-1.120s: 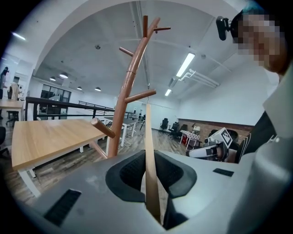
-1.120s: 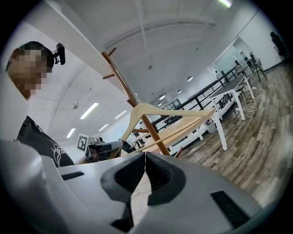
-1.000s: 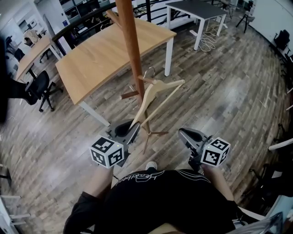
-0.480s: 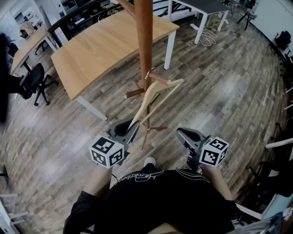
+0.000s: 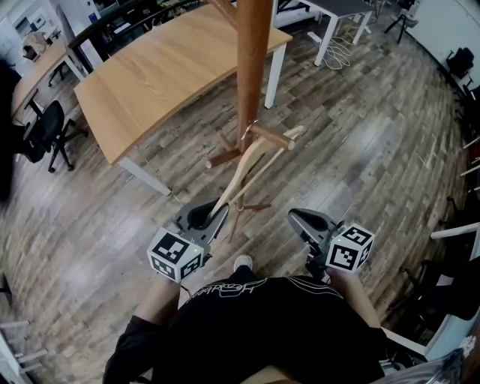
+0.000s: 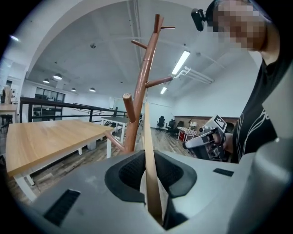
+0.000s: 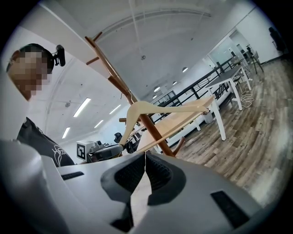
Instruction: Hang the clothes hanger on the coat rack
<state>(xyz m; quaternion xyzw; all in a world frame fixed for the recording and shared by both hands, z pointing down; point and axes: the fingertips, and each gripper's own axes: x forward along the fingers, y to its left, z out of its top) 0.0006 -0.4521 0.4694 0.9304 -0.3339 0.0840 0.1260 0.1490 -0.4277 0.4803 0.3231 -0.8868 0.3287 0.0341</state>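
The pale wooden hanger slants up from my left gripper, which is shut on the lower end of one arm. Its metal hook sits at a short peg of the brown coat rack; I cannot tell whether it rests on the peg. In the left gripper view the hanger arm stands clamped between the jaws of my left gripper, with the coat rack just behind. My right gripper is shut on nothing, right of the hanger. In the right gripper view my right gripper faces the hanger.
A light wooden table stands behind and left of the rack, a grey table at the far right. Office chairs are at the left edge. The rack's lower pegs and feet stick out near my grippers.
The hanger has come in to the rack: its hook, earlier right of the pole and free, now sits at the peg. Both grippers have sunk a little.
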